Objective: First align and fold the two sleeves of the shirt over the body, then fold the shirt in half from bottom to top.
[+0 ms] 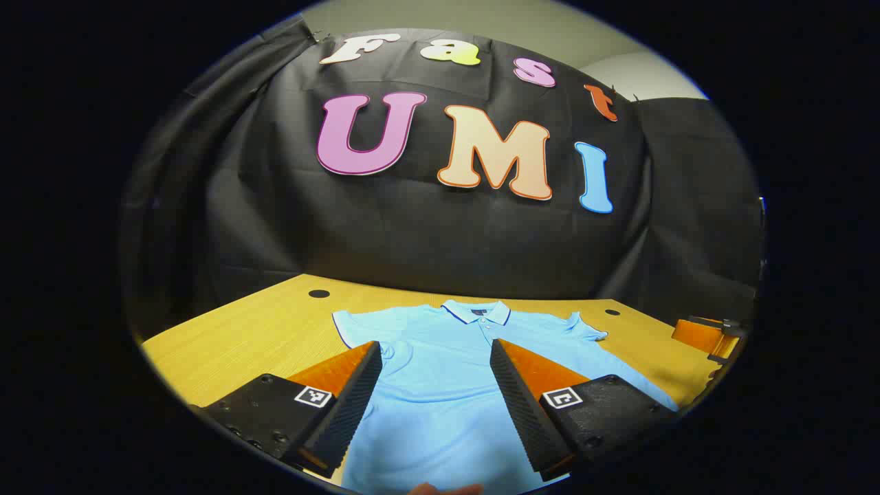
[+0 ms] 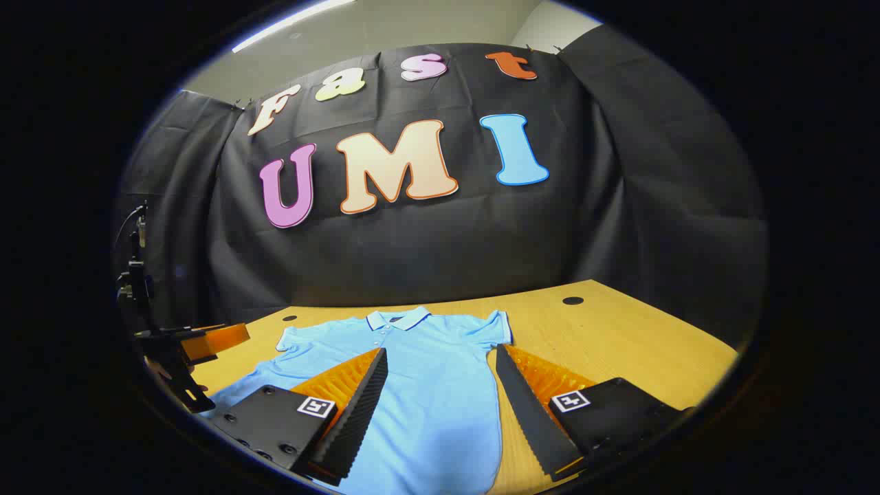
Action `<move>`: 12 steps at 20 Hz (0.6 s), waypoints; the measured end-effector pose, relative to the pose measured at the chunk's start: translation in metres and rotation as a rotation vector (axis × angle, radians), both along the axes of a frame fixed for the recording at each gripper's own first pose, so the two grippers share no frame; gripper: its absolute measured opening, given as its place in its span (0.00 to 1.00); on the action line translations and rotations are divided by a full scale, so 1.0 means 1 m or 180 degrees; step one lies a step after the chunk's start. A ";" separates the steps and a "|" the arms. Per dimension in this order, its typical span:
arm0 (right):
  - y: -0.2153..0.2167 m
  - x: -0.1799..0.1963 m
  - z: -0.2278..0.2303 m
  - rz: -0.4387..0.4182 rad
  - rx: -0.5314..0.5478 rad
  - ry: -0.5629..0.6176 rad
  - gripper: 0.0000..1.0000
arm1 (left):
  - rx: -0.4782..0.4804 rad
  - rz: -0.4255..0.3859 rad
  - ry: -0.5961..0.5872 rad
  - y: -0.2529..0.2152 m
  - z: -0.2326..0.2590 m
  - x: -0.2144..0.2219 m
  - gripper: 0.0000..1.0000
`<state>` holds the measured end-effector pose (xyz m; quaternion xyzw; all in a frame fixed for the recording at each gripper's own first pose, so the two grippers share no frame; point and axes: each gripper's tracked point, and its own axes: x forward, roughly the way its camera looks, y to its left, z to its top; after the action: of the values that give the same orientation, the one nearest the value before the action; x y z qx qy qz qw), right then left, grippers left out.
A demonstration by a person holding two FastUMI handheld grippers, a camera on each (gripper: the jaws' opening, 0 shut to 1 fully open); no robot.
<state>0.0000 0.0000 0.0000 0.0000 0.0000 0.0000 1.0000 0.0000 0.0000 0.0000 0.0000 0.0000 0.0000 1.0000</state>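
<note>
I saw no container on the work surface. The light blue short-sleeved polo shirt (image 1: 440, 385) lay flat and face up on the yellow wood-grain table (image 1: 261, 337), collar toward the far side and hem toward the near side, with both sleeves spread outward and unfolded. A small dark tag sat inside the collar; I could not read it. The only other markings I noted were the square black-and-white fiducial markers (image 1: 313, 396) on the gripper bodies, which carried no legible text.

In the left gripper view, the left gripper (image 1: 434, 405) hovered above the shirt with its jaws spread wide and nothing between them. The shirt's chest and lower body showed through the gap, and the collar lay beyond the fingertips. At the right edge of that view, I saw part of the other gripper over the table.

In the right gripper view, the right gripper (image 2: 440, 412) also had its jaws spread wide and held nothing. The shirt (image 2: 426, 385) lay between and beyond the fingers, with its right side edge running just beside the right finger (image 2: 529, 405). The left gripper (image 2: 199, 347) showed at the far left, near the shirt's left sleeve.

Round dark holes (image 1: 319, 293) marked the table near its far edge.
</note>
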 end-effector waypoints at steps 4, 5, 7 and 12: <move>0.000 0.002 0.001 0.0027 0.0126 0.0042 0.98 | -0.0007 0.0006 0.0048 0.002 -0.005 0.001 0.95; -0.002 0.004 0.000 0.0022 0.0144 0.0069 0.98 | -0.0009 0.0017 0.0065 0.003 -0.006 0.001 0.95; -0.006 0.008 -0.005 0.0001 0.0147 0.0152 0.98 | -0.0001 0.0036 0.0105 0.007 -0.010 0.001 0.95; -0.007 0.017 -0.005 0.0055 0.0087 0.0288 0.98 | 0.0045 0.0051 0.0140 0.012 -0.014 0.004 0.95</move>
<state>0.0175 -0.0068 -0.0050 0.0136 0.0452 0.0086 0.9989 0.0037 0.0124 -0.0142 0.0071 0.0219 0.0081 0.9997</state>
